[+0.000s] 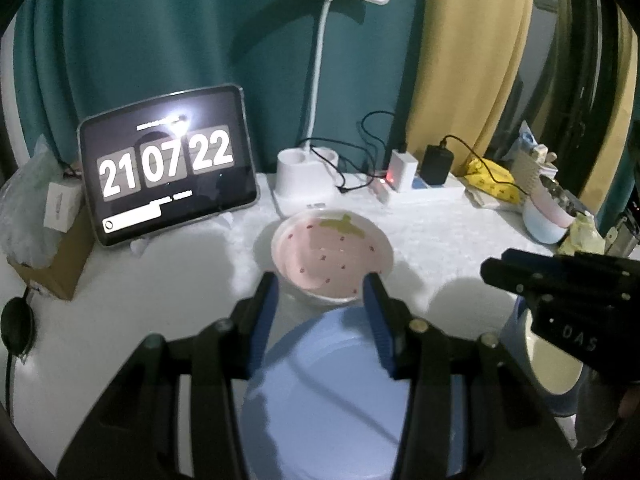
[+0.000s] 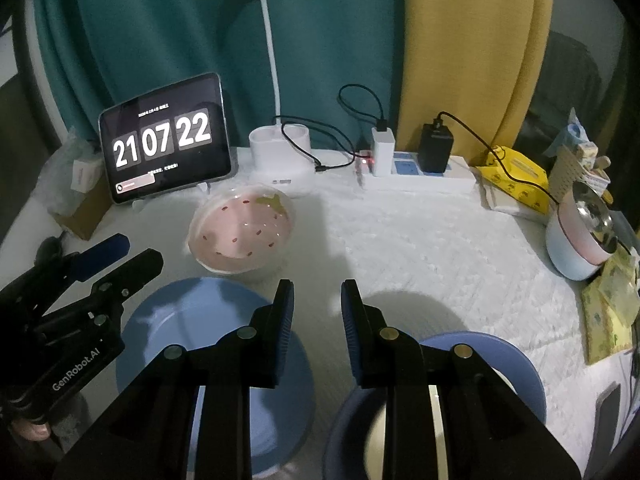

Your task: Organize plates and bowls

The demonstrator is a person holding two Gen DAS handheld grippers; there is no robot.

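The left tool hangs above the near edge of the table. Its jaws stand partly apart, and nothing is gripped between the blue pads. The blue plate lies flat directly beneath this tool, and its far rim shows in the gap between the two fingers. The pink strawberry-pattern bowl sits just beyond the blue plate, ahead of the fingertips and apart from them.

The right tool hangs to the right of the blue plate. Its jaws stand at a narrower gap, with only bare table visible between the pads. The blue bowl, cream inside, lies beneath the right finger and the tool body; whether the tool touches it cannot be determined. In the right wrist view, the left tool appears at the left edge, above the left rim of the blue plate.

A tablet showing a clock stands behind the pink bowl. A white desk lamp stands beside the tablet. A stack of bowls sits at the table's right edge.
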